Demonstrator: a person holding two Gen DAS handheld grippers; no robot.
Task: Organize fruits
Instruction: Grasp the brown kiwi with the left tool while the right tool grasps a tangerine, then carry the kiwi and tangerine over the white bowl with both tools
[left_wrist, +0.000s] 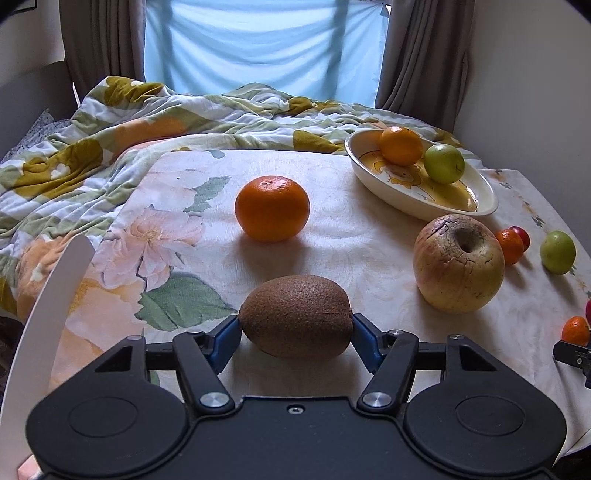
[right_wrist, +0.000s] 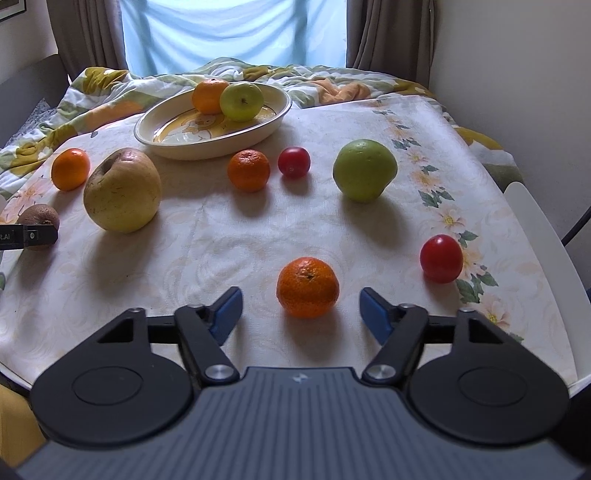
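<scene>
Left wrist view: sits on my left gripper (left_wrist: 296, 328), looks forward and down over the table (left_wrist: 332, 236) toward the window (left_wrist: 258, 44), close above the kiwi (left_wrist: 297, 315).
Right wrist view: sits on my right gripper (right_wrist: 301, 312), same heading, close over the table's right part.
Shared: dish (left_wrist: 476, 206), big apple (left_wrist: 458, 266), kiwi, bedding (left_wrist: 110, 122), window.

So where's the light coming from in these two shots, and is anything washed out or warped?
Left wrist view: the curtained window backlights the scene, so the orange and kiwi cast shadows toward the camera. Right wrist view: same backlight, window nearly washed out, and the table edge bows from fisheye distortion. Both are sharp.
</scene>
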